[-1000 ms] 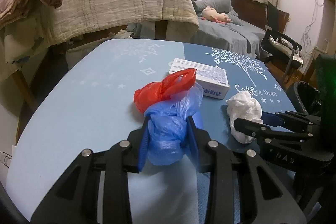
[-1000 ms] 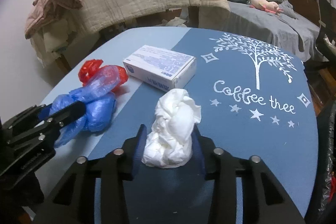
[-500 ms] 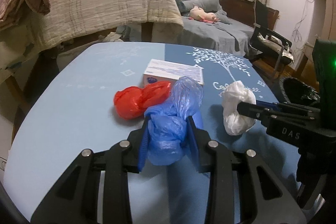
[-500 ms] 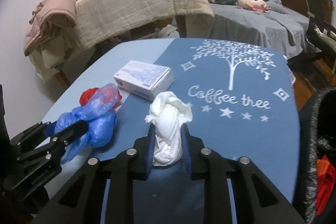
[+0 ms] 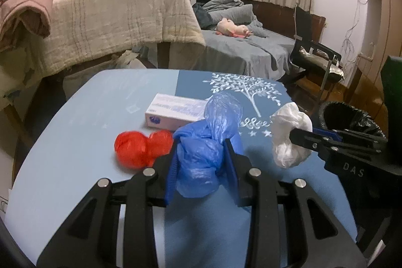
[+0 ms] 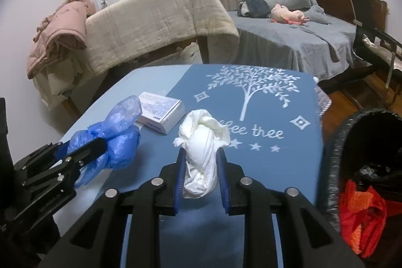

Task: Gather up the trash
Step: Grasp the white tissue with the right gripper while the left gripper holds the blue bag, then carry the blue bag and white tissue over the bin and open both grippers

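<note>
My left gripper (image 5: pixel 201 150) is shut on a crumpled blue plastic bag (image 5: pixel 221 112) and holds it above the blue table (image 5: pixel 75 142). A red plastic bag (image 5: pixel 135 150) lies on the table just left of it, untouched. My right gripper (image 6: pixel 199 155) is shut on a knotted white plastic bag (image 6: pixel 203 137), squeezed between its blue pads and raised off the table. From the right wrist, the left gripper (image 6: pixel 95 145) and its blue bag (image 6: pixel 120 122) show at the left. A black-lined trash bin (image 6: pixel 336 167) stands off the table's right edge, with red trash (image 6: pixel 359 212) inside.
A white and purple carton (image 5: pixel 173 112) lies on the table behind the bags. Past the table are a chair under a beige blanket (image 5: pixel 120 21), a grey bed (image 5: pixel 246 47) and a black chair (image 5: pixel 316 54). The bin (image 5: pixel 351 119) sits below the table's right side.
Both grippers rose and drew back with their bags. The right jaws closed tighter on the white bag. The red bag stayed on the table. The bin came into the right wrist view.
</note>
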Motion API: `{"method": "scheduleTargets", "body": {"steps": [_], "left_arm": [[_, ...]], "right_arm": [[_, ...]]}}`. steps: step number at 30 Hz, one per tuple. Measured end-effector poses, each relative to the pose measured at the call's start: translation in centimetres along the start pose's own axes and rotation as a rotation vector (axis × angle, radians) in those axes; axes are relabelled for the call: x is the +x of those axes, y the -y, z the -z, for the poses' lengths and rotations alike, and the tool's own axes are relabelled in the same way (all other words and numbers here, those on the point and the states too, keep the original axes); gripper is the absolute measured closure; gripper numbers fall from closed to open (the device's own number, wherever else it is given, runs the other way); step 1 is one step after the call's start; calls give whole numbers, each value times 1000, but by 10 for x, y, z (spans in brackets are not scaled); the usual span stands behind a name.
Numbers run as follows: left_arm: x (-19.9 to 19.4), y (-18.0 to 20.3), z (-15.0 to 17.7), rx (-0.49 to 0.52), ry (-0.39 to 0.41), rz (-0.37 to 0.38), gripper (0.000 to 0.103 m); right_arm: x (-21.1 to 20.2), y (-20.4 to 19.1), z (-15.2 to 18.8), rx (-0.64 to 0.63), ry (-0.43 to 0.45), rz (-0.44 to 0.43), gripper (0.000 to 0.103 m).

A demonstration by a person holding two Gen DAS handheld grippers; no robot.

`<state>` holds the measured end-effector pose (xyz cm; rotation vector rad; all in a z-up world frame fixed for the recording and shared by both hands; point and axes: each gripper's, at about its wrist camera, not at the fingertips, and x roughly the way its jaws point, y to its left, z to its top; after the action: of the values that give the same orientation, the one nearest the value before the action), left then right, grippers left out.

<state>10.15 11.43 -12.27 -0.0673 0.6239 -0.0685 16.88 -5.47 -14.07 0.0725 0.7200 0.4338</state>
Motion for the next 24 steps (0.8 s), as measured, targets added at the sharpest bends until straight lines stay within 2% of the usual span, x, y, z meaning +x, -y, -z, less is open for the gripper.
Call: {"method": "scheduleTargets", "body": {"steps": [13,24], "left_arm": [[-10,48,-18,49,39,52,70],[-18,99,-28,98,75,130,70]], "right_arm": [[-51,40,-4,59,82,44,79],[-98,73,-9,62,176,136,79]]}}
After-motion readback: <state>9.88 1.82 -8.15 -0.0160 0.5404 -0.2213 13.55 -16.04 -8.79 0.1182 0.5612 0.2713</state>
